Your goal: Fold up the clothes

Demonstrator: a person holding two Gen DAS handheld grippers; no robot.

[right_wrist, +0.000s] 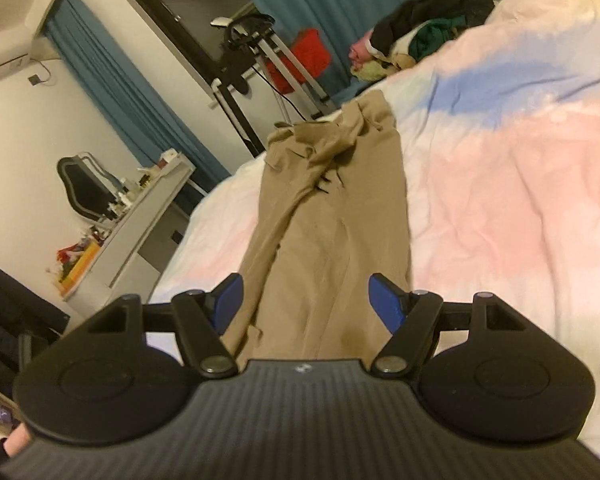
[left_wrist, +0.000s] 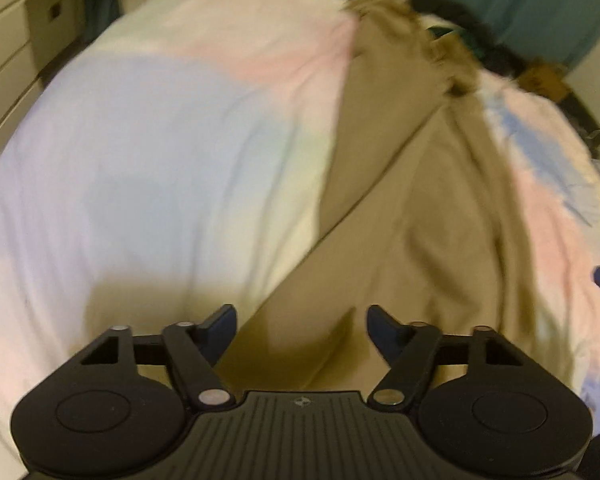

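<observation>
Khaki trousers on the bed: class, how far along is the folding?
Done: the khaki trousers lie lengthwise on the pastel bedspread, legs apparently laid together. In hand: nothing; the left gripper and right gripper are both open above the leg end. Left: folding them across, then the heap of clothes at the far end.

A home bedroom: pastel-sheeted bed [right_wrist: 520,160], teal curtains [right_wrist: 140,112], cluttered dresser [right_wrist: 140,216].

Bed [right_wrist: 520,184] with pastel pink-blue-white cover; tan trousers [right_wrist: 332,216] laid lengthwise on it, pile of clothes [right_wrist: 420,36] at far edge.
</observation>
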